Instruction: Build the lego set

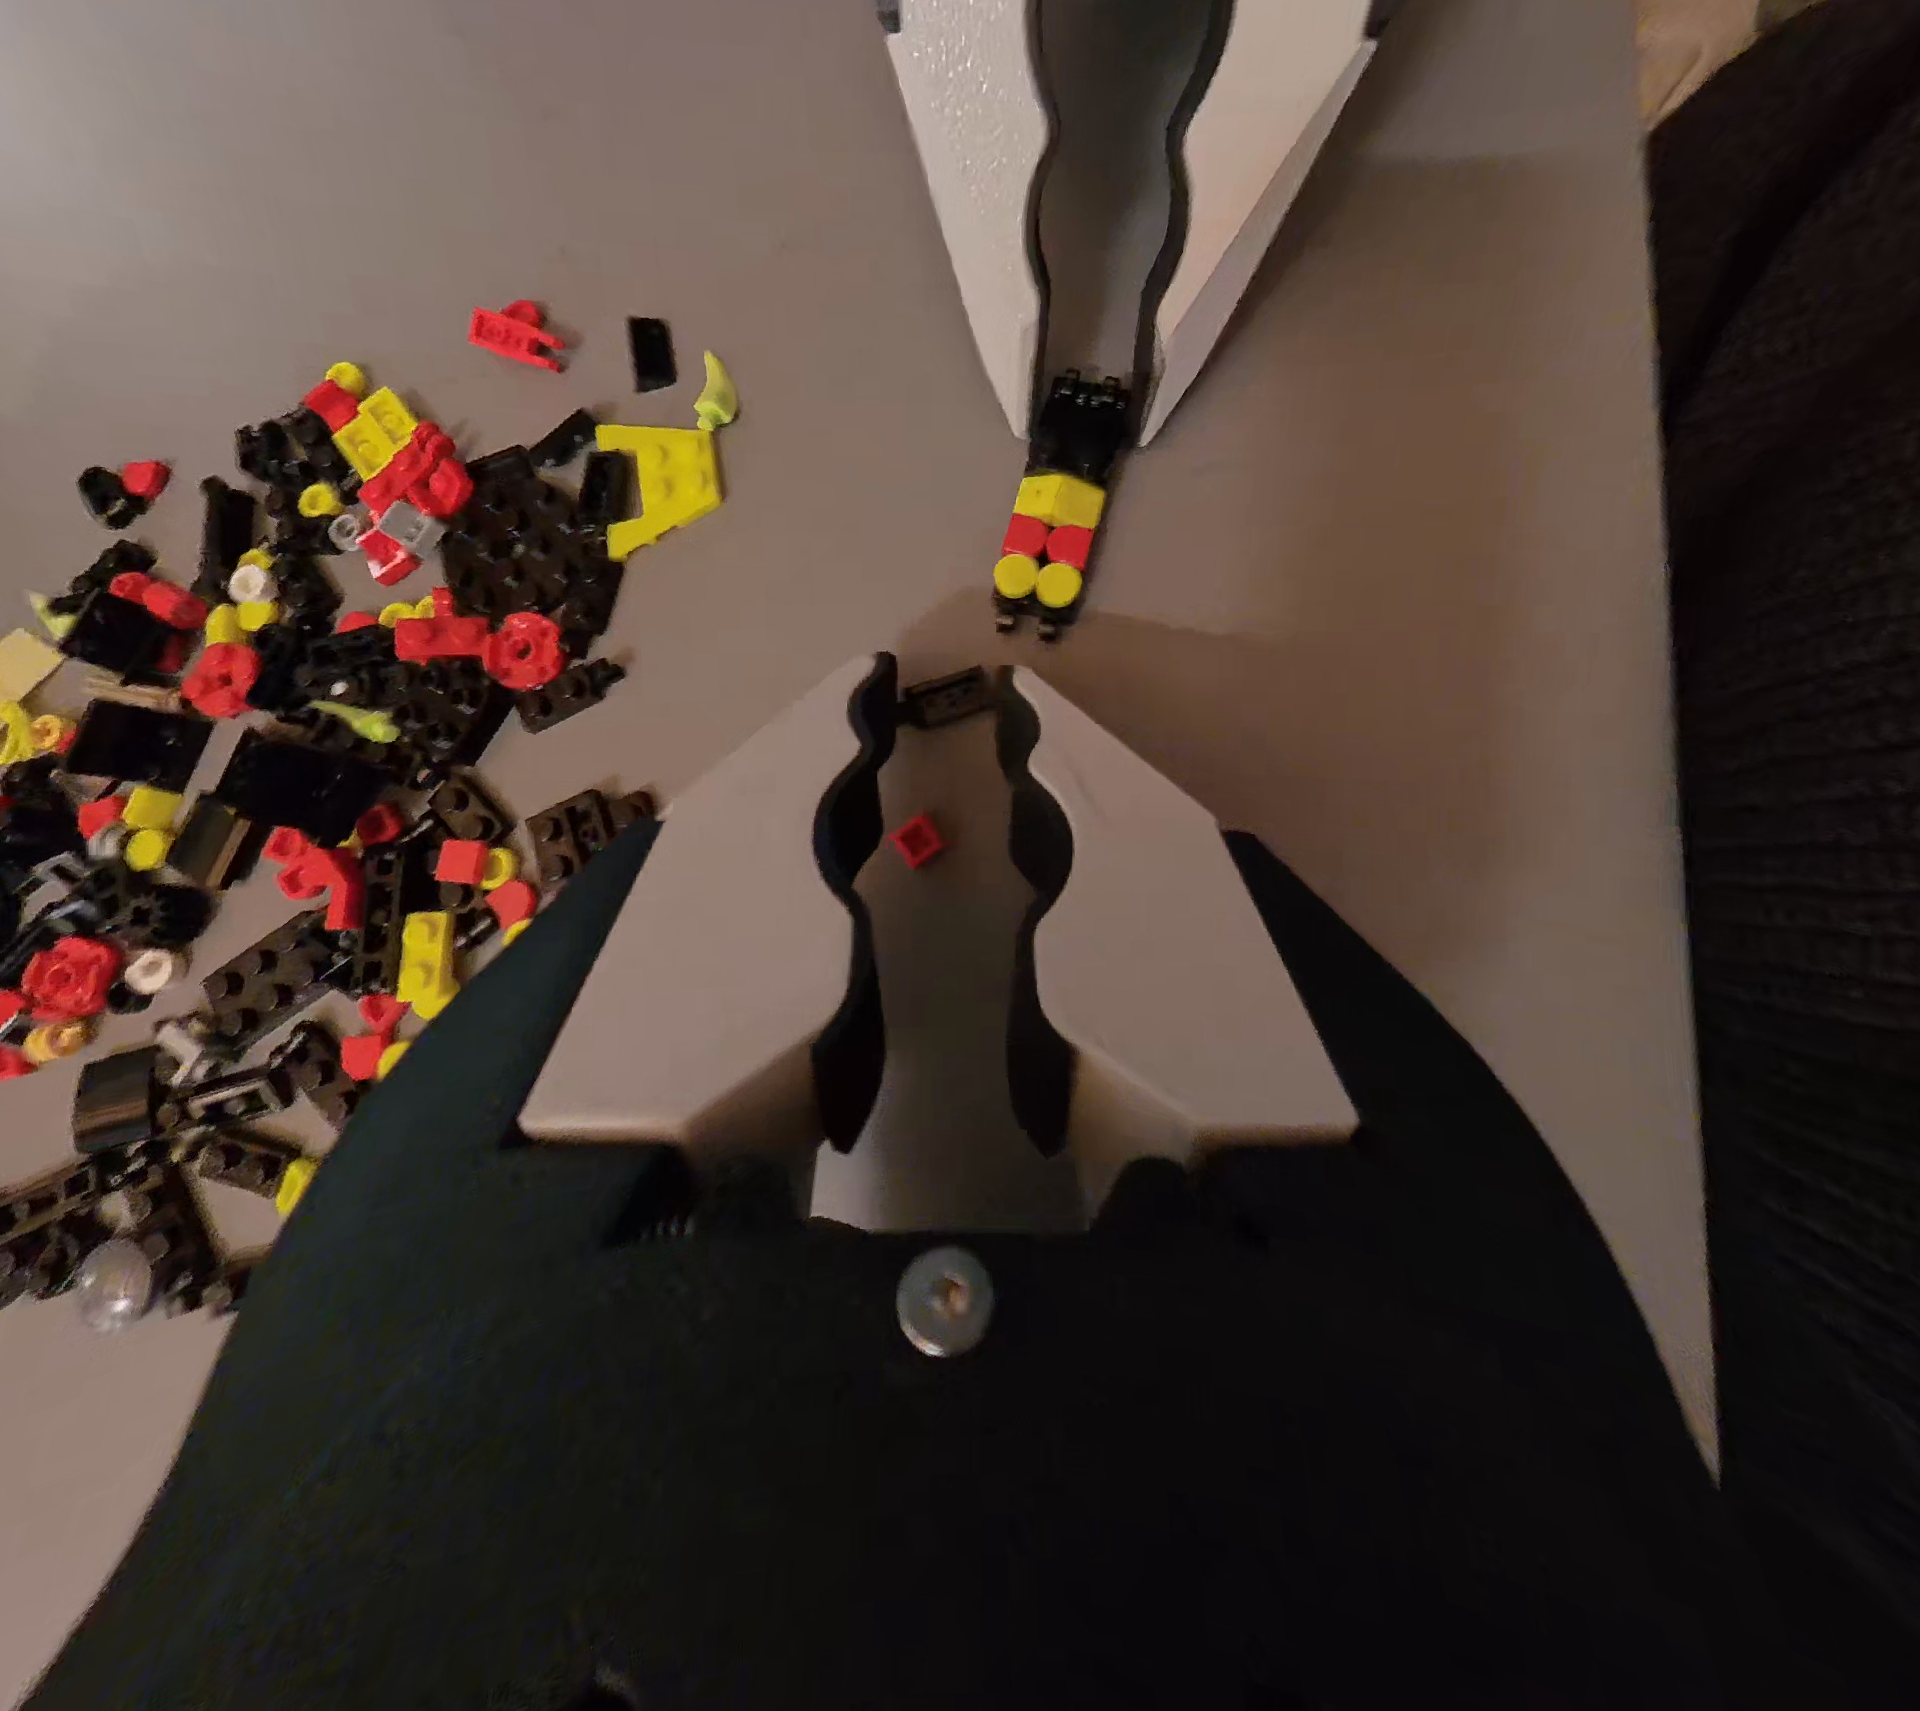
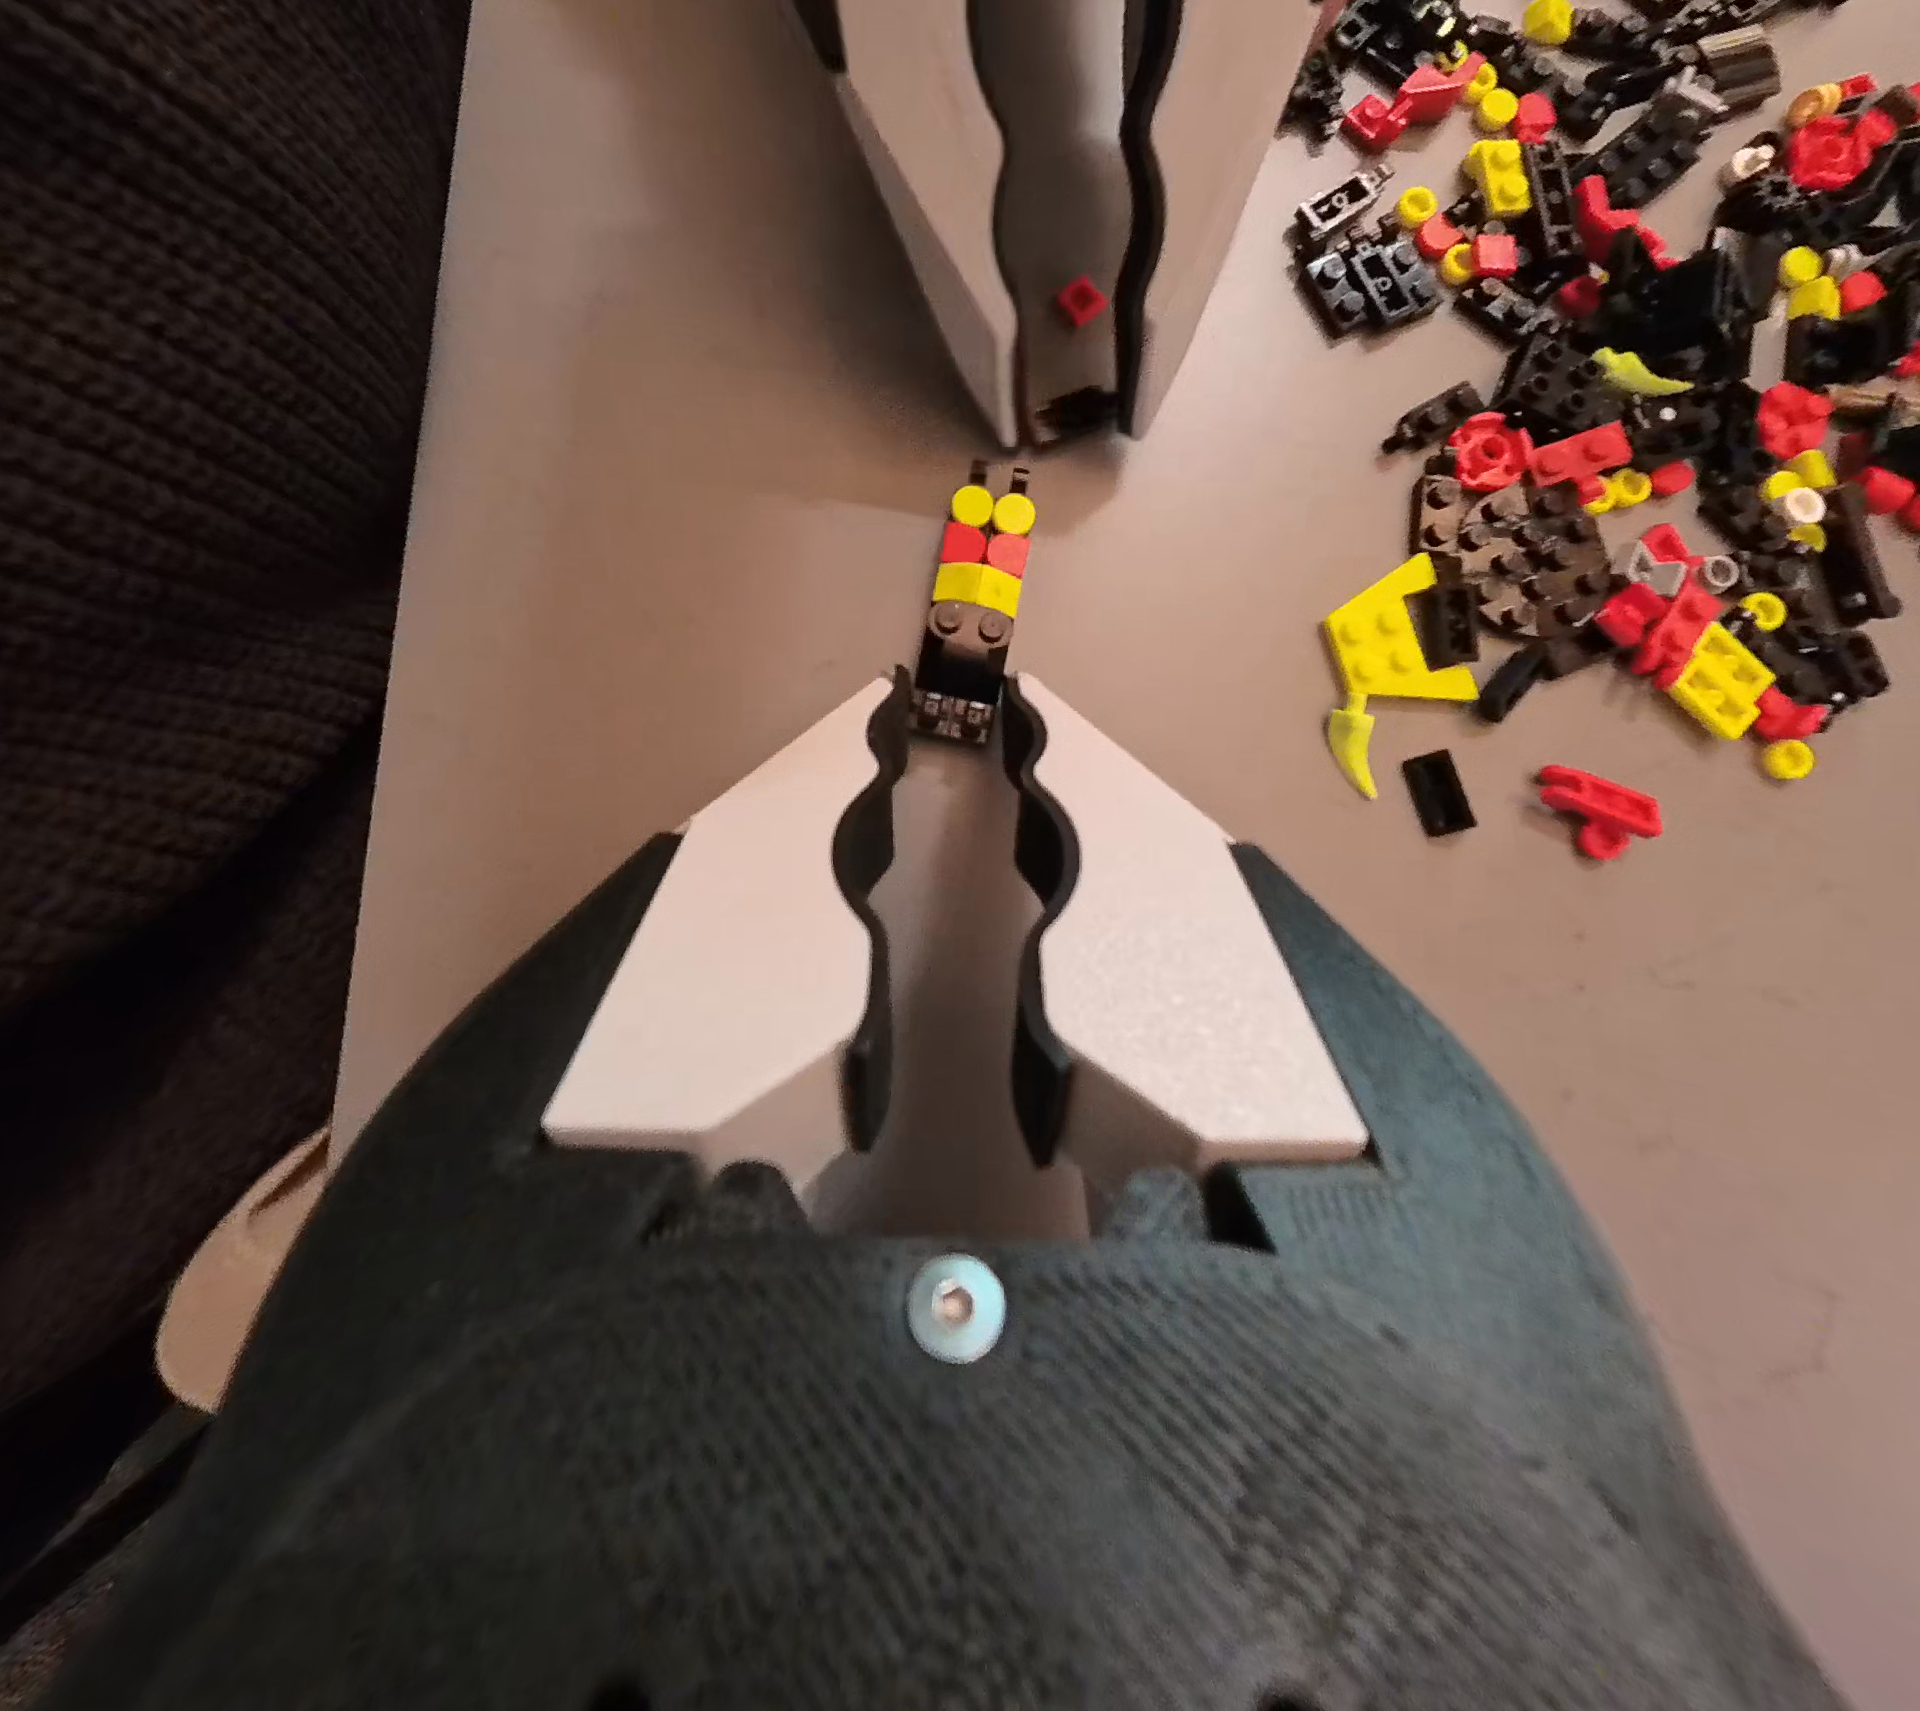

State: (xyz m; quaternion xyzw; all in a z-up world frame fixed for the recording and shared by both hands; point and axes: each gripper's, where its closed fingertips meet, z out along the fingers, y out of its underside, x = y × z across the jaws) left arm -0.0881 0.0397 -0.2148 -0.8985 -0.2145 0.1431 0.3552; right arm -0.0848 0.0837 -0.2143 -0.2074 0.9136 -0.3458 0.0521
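Note:
My right gripper point(image 2: 953, 685) is shut on the black end of a small lego assembly point(image 2: 982, 560), a black base topped with yellow, red and round yellow pieces. It is held above the table and also shows in the left wrist view point(image 1: 1055, 539). My left gripper point(image 1: 948, 674) faces it tip to tip, a short gap away, shut on a small black piece point(image 1: 951, 695). A tiny red brick point(image 1: 916, 838) lies on the table under the left gripper's fingers. In the right wrist view the left gripper point(image 2: 1070, 435) comes in from the top.
A pile of loose black, red and yellow bricks point(image 1: 312, 726) lies on the grey table, on the right in the right wrist view point(image 2: 1662, 311). A person's dark knit garment point(image 2: 208, 311) sits beyond the table edge point(image 1: 1657, 518). There is about 5 cm between the tips of the two grippers.

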